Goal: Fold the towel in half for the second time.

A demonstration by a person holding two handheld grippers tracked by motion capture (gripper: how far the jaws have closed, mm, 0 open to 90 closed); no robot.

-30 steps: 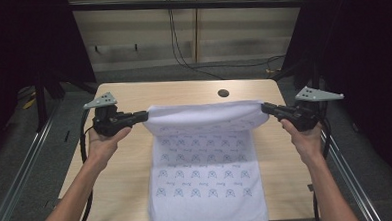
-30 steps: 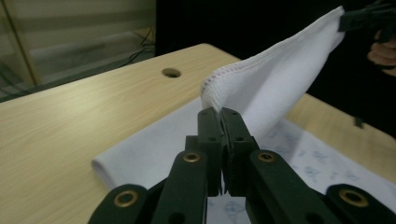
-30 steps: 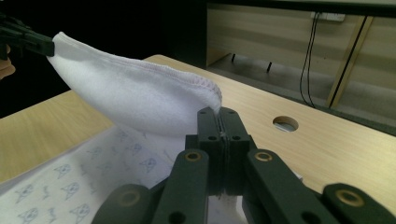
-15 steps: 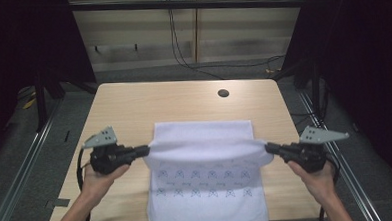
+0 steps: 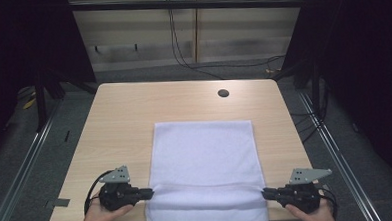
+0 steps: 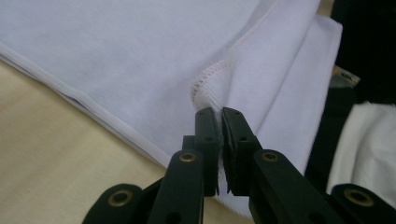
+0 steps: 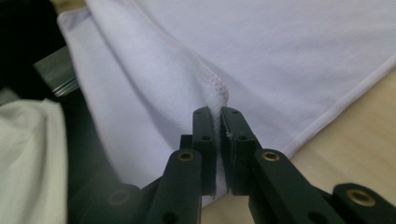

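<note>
A white towel [image 5: 205,160] lies folded over on the wooden table [image 5: 119,119], its plain side up, reaching past the near edge. My left gripper [image 5: 150,193] is shut on the towel's near left corner, and the stitched hem [image 6: 205,86] sits just beyond its jaws. My right gripper [image 5: 264,192] is shut on the near right corner, where the hem [image 7: 215,86] bunches between the jaws. Both grippers are low at the table's near edge, held by hands coming in from the bottom.
A small dark hole [image 5: 223,93] sits in the table near its far right. Metal rails [image 5: 26,163] run along both sides of the table. Cables [image 5: 181,46] hang at the back wall.
Both grippers pulled the towel's far edge toward the near edge, folding it over. The patterned side that showed before is now covered by the plain side.
</note>
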